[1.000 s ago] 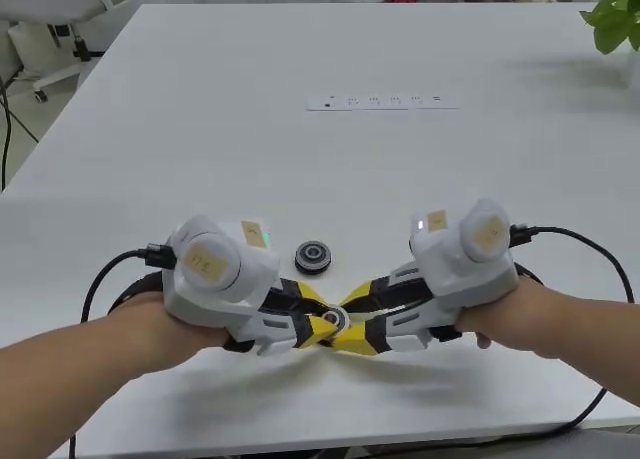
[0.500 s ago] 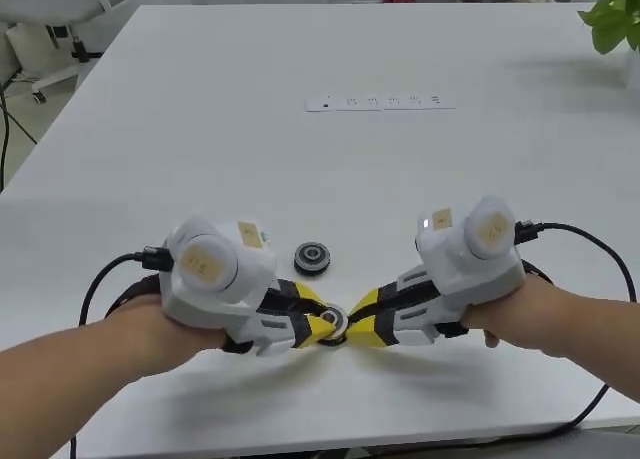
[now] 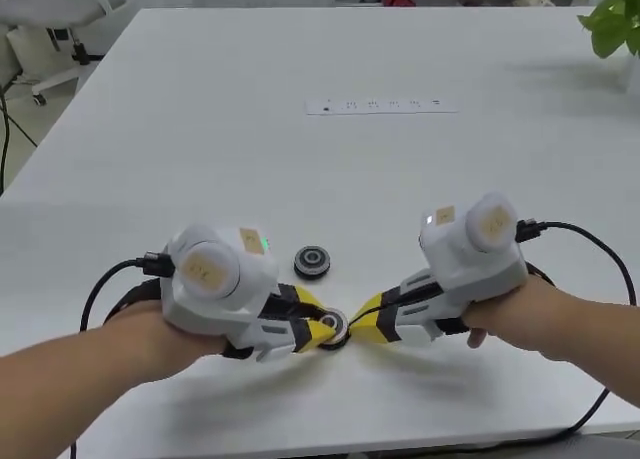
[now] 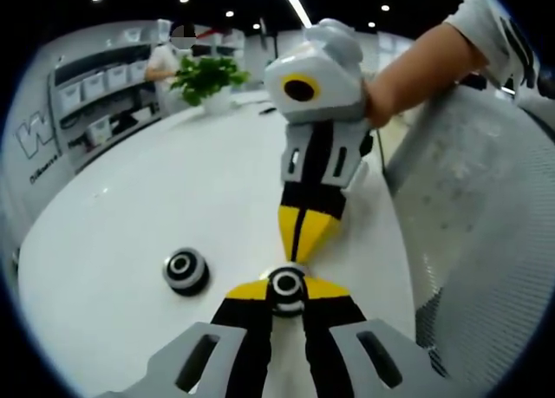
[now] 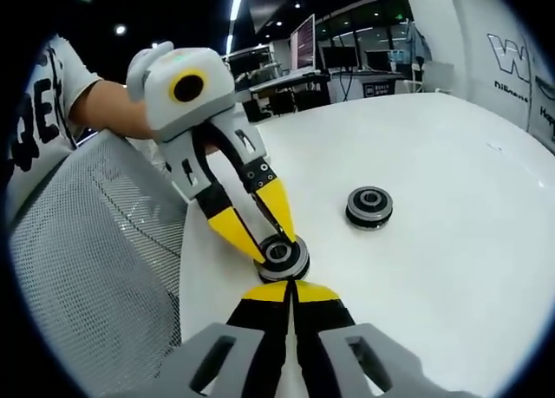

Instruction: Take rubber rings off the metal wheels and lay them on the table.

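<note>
The left gripper (image 3: pixel 318 329) clamps a round, black-rimmed metal wheel (image 5: pixel 283 257), the right gripper (image 4: pixel 297 251), its pointed yellow tips pressed together, touches its rim, and a matching wheel (image 3: pixel 312 261) lies at eleven o'clock.

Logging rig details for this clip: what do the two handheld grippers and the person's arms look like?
Left gripper and right gripper match: rounded white housings, black jaws with yellow tips, a black cable at each rear, a tan label on top. The person wears a white sleeve with dark lettering.
</note>
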The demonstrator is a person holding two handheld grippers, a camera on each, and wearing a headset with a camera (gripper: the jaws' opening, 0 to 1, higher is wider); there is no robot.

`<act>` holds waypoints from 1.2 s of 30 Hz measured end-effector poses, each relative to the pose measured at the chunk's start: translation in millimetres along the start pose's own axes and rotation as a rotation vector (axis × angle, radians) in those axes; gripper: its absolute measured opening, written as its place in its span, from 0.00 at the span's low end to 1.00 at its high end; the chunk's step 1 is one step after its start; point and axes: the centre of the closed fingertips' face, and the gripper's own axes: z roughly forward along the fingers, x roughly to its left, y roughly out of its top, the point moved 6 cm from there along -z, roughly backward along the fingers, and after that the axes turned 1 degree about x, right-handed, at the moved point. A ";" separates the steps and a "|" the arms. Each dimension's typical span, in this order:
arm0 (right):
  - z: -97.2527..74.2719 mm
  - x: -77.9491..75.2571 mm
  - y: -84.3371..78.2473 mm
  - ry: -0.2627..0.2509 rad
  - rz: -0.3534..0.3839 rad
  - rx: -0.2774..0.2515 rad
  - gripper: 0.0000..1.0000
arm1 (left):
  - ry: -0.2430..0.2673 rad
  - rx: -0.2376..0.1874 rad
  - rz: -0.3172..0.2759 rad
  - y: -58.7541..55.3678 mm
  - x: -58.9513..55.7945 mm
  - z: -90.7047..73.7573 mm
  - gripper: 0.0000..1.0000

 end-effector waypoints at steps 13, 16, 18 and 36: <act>-0.5 -2.7 -0.4 0.027 0.091 -0.037 0.00 | 0.005 0.002 -0.001 -0.2 -0.1 -0.1 0.13; -0.7 -2.0 0.0 0.028 0.103 -0.043 0.00 | 0.006 0.003 0.000 -0.1 -0.2 -0.2 0.13; -0.9 -1.7 0.4 0.028 0.103 -0.041 0.00 | 0.007 0.003 0.001 -0.1 -0.2 -0.3 0.13; -5.5 -0.4 5.1 0.034 0.246 -0.075 0.00 | 0.005 0.003 -0.004 0.1 0.0 -0.5 0.13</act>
